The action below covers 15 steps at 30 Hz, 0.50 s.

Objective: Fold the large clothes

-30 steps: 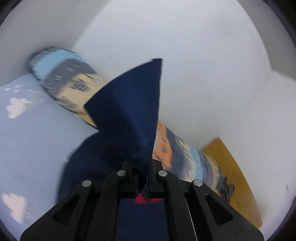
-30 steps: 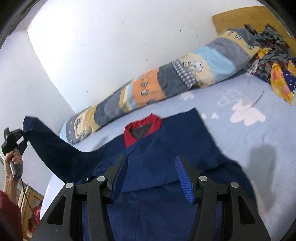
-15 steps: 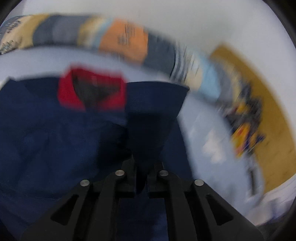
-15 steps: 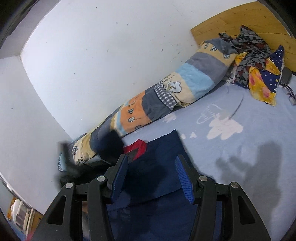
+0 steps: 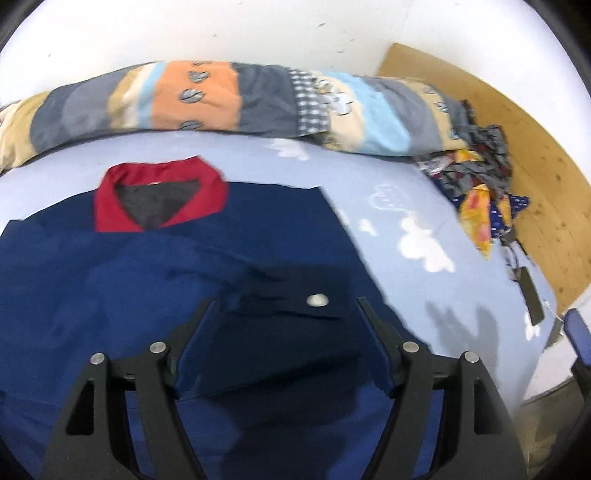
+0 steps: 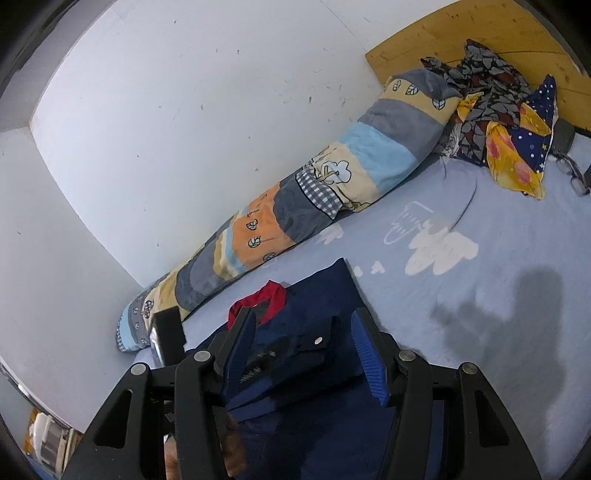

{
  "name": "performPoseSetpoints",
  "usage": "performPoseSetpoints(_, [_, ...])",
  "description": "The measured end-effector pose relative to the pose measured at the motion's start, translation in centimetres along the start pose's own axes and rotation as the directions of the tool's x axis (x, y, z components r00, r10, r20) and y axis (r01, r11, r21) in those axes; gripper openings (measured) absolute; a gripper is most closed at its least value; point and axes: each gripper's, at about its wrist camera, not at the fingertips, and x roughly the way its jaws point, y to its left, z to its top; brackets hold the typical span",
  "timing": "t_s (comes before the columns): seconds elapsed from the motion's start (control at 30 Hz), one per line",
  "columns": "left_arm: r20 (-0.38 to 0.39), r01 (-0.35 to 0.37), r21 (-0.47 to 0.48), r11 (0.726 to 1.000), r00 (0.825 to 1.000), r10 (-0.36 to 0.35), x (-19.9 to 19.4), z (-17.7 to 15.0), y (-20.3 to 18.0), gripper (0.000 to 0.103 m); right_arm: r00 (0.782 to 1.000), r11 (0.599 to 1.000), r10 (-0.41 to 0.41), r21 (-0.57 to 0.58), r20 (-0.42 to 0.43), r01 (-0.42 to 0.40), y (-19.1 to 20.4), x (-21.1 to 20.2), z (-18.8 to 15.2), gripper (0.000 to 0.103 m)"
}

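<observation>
A navy blue garment (image 5: 110,280) with a red collar (image 5: 207,192) lies spread on the light blue bed sheet (image 5: 406,206). Its sleeve cuff (image 5: 295,295), with a silver snap, lies folded across the body. My left gripper (image 5: 284,314) is open and empty just above that cuff. My right gripper (image 6: 301,328) is open and empty above the same garment (image 6: 325,295), whose collar (image 6: 269,293) shows past the fingers. The left gripper's body shows in the right wrist view (image 6: 168,334), close on the left.
A long patchwork bolster (image 5: 229,99) lies along the white wall (image 6: 184,110) behind the garment. A heap of patterned clothes (image 6: 506,122) sits by the wooden headboard (image 6: 480,33). A pair of glasses (image 6: 572,173) and a dark flat device (image 5: 530,295) lie on the sheet at the right.
My left gripper swung the sleeve from up in the air over onto the garment's body, then opened and let it go. The right gripper stayed open.
</observation>
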Motion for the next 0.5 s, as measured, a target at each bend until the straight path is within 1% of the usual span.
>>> performPoseSetpoints(0.03, [-0.025,0.009,-0.009,1.0,1.0,-0.01,0.6,-0.4,0.6,0.073,1.0,1.0,0.003,-0.003,-0.001,-0.003,0.2,0.0,-0.1,0.057])
performPoseSetpoints(0.07, [-0.065,-0.006,-0.01,1.0,0.998,0.005,1.7,-1.0,1.2,0.073,1.0,1.0,0.004,-0.012,-0.006,-0.004,0.5,0.2,-0.2,0.057])
performPoseSetpoints(0.1, [-0.099,-0.046,-0.003,0.999,0.994,0.046,3.2,-1.5,1.8,0.073,1.0,1.0,0.001,-0.017,-0.009,-0.001,0.6,0.4,-0.2,0.057])
performPoseSetpoints(0.13, [-0.177,-0.1,0.015,0.995,0.979,0.101,4.9,-2.7,2.6,0.073,1.0,1.0,0.001,-0.022,-0.01,-0.001,0.8,0.5,-0.3,0.057])
performPoseSetpoints(0.17, [-0.207,-0.102,0.029,0.994,0.973,0.105,5.6,-3.6,2.9,0.073,1.0,0.999,-0.004,-0.033,-0.013,0.004,0.9,0.7,-0.4,0.057])
performPoseSetpoints(0.2, [-0.174,-0.104,0.067,0.992,0.978,0.114,5.3,-4.1,2.7,0.073,1.0,0.999,-0.017,-0.045,-0.018,0.017,0.9,1.0,-0.4,0.057])
performPoseSetpoints(0.23, [-0.155,-0.125,0.11,0.986,0.978,0.141,4.7,-4.5,2.1,0.073,0.999,0.998,-0.031,-0.052,-0.024,0.029,0.9,1.2,-0.5,0.057])
performPoseSetpoints(0.27, [-0.159,-0.126,0.113,0.985,0.977,0.144,4.1,-4.6,1.9,0.073,0.999,0.998,-0.033,-0.048,-0.034,0.032,0.6,1.4,-0.5,0.057])
performPoseSetpoints(0.3, [-0.153,-0.114,0.103,0.988,0.98,0.13,3.4,-4.7,1.8,0.073,0.999,0.999,-0.029,-0.042,-0.042,0.027,0.4,1.5,-0.5,0.057])
performPoseSetpoints(0.33, [-0.112,-0.086,0.087,0.993,0.989,0.095,1.6,-4.9,1.8,0.073,0.999,0.999,-0.031,-0.041,-0.043,0.03,0.2,1.5,-0.5,0.057])
performPoseSetpoints(0.4, [-0.072,-0.071,0.082,0.994,0.994,0.077,-0.8,-5.8,1.9,0.073,0.998,0.997,-0.049,-0.059,-0.038,0.047,0.1,1.4,-0.5,0.057])
performPoseSetpoints(0.43, [-0.071,-0.071,0.085,0.994,0.994,0.077,-1.9,-6.7,2.0,0.073,0.998,0.996,-0.052,-0.071,-0.045,0.049,0.1,1.6,-0.6,0.057])
performPoseSetpoints(0.5, [-0.08,-0.096,0.07,0.993,0.992,0.101,-4.2,-9.8,3.1,0.073,0.995,0.994,-0.059,-0.097,-0.077,0.051,0.2,2.1,-1.1,0.057])
